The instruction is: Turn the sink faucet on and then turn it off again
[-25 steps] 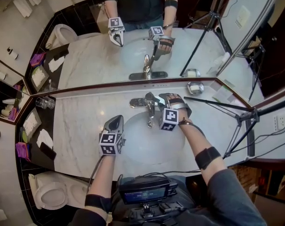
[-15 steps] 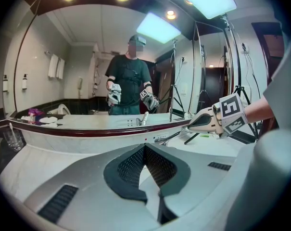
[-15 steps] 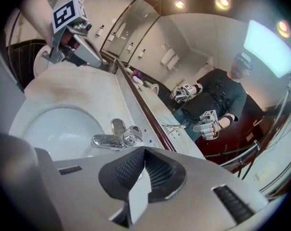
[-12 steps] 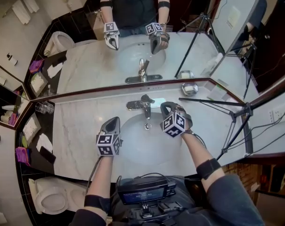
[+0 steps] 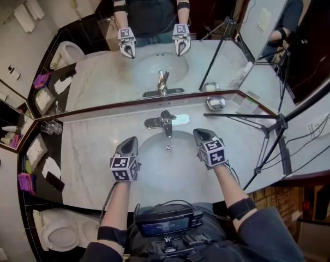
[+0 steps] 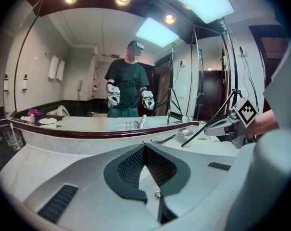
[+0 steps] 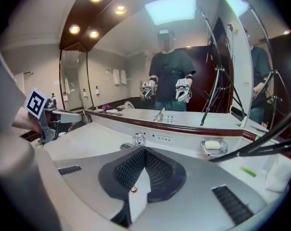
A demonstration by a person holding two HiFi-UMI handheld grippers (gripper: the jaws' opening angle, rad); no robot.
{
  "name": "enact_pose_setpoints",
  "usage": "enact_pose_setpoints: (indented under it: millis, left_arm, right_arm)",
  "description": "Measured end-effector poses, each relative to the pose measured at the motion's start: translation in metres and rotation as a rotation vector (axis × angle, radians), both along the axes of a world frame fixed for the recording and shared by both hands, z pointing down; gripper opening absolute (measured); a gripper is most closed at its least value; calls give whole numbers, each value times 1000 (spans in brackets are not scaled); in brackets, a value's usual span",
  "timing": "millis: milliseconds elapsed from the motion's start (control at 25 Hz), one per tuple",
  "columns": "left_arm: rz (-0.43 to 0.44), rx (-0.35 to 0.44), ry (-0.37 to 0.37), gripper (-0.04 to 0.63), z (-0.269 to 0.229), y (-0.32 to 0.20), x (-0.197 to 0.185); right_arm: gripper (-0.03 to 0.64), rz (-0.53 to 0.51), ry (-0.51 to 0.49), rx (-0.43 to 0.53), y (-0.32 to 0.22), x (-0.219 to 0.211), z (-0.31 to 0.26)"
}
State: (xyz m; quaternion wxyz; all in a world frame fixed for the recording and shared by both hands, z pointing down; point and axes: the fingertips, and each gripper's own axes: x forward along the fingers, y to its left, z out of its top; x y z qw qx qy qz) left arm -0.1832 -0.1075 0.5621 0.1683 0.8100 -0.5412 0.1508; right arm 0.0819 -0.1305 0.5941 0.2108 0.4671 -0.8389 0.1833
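Since a second ago, our right gripper [image 5: 200, 134] has left the faucet [image 5: 166, 123] and drawn back to the right side of the basin [image 5: 165, 162]; its jaws now press together with nothing between them. Our left gripper [image 5: 130, 142] hovers at the basin's left edge, jaws likewise closed and empty; the faucet stands at the back rim of the basin, between both grippers and apart from each. Behind it a mirror [image 5: 99, 72] doubles the scene; a soap dish [image 5: 215, 102] sits to the right; a tripod leg [image 5: 241, 117] crosses the counter [image 5: 88, 152] there; a glass [image 5: 51, 127] stands far left. Whether water runs, we cannot make out.
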Motion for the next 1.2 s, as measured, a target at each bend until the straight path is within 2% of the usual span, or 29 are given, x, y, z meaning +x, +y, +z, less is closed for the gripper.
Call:
enact_pose_setpoints:
  millis: [280, 680, 1040, 1200]
  left_arm:
    - [16, 9, -15, 0, 0, 6, 1]
    - [3, 6, -19, 0, 1, 10, -1]
    - [1, 3, -25, 1, 1, 7, -3]
    - [-1, -2, -27, 1, 3, 4, -5]
  right_arm:
    - [18, 44, -86, -25, 21, 4, 2]
    - [20, 33, -92, -14, 23, 1, 4]
    - [32, -28, 109, 96, -5, -7, -5]
    - [127, -138, 249, 152, -19, -24, -9]
